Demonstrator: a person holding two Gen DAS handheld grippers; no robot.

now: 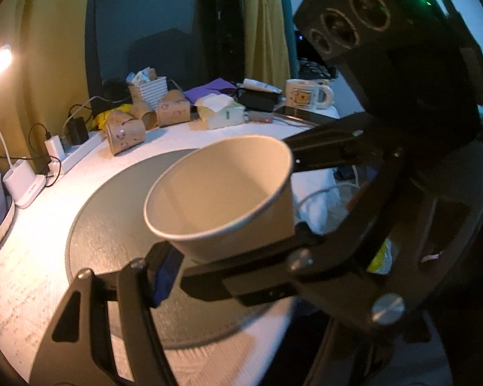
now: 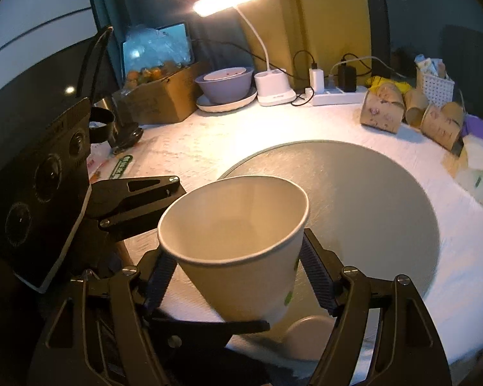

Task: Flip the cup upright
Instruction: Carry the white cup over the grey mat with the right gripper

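Note:
A white paper cup (image 1: 222, 193) is held in the air above a round grey mat (image 1: 112, 225), mouth up and tilted. In the right wrist view the cup (image 2: 238, 241) sits between my right gripper's (image 2: 241, 273) ribbed fingers (image 2: 317, 276), which press its sides. My left gripper (image 2: 209, 257) comes in from the left, one finger (image 2: 138, 189) behind the cup and one under its base. In the left wrist view only one left finger (image 1: 159, 276) shows, below the cup, and the right gripper (image 1: 293, 199) clamps the cup from the right.
The table has a white cloth (image 2: 183, 148). At the back stand a lit desk lamp (image 2: 273, 90), a purple bowl on a plate (image 2: 225, 83), a power strip (image 2: 335, 96), brown paper cups (image 2: 383, 109), a white basket (image 2: 434, 87) and a cardboard box (image 2: 157, 96). A mug (image 1: 306, 93) stands far right.

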